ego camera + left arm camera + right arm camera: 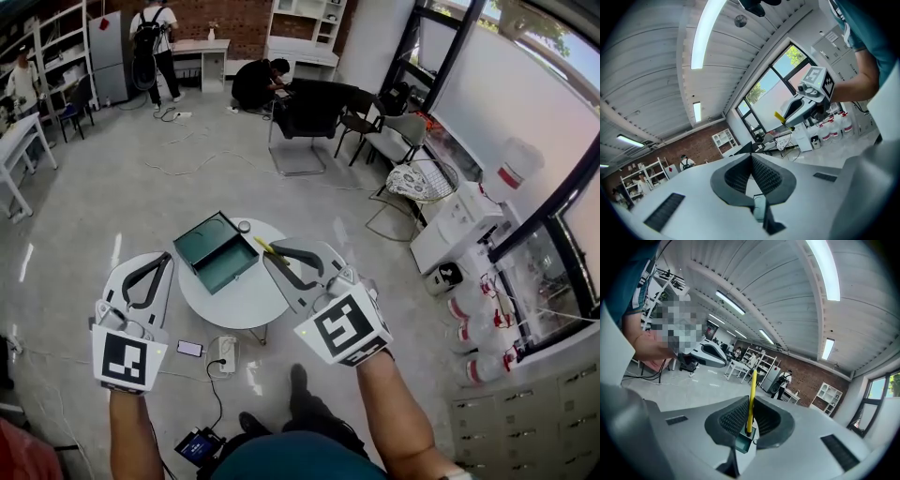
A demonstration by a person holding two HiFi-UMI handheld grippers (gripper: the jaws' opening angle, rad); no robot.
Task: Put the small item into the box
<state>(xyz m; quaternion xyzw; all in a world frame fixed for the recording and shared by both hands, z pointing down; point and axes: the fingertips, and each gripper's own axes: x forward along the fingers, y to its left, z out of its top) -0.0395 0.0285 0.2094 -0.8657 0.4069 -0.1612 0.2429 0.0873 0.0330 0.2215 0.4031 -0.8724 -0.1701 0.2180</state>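
Holds the left gripper just off the nine o'clock edge of the round white surface, jaws pressed together with nothing between them. Shows an open green box lying on the left half of that surface, a small round object just beside its one o'clock corner. Holds the right gripper over the surface at the box's three o'clock, jaws clamped on a thin yellow stick that juts out past the tips toward the box's right corner; cannot tell whether stick and box touch. Leaves a phone and a power strip on the floor at the surface's six o'clock.
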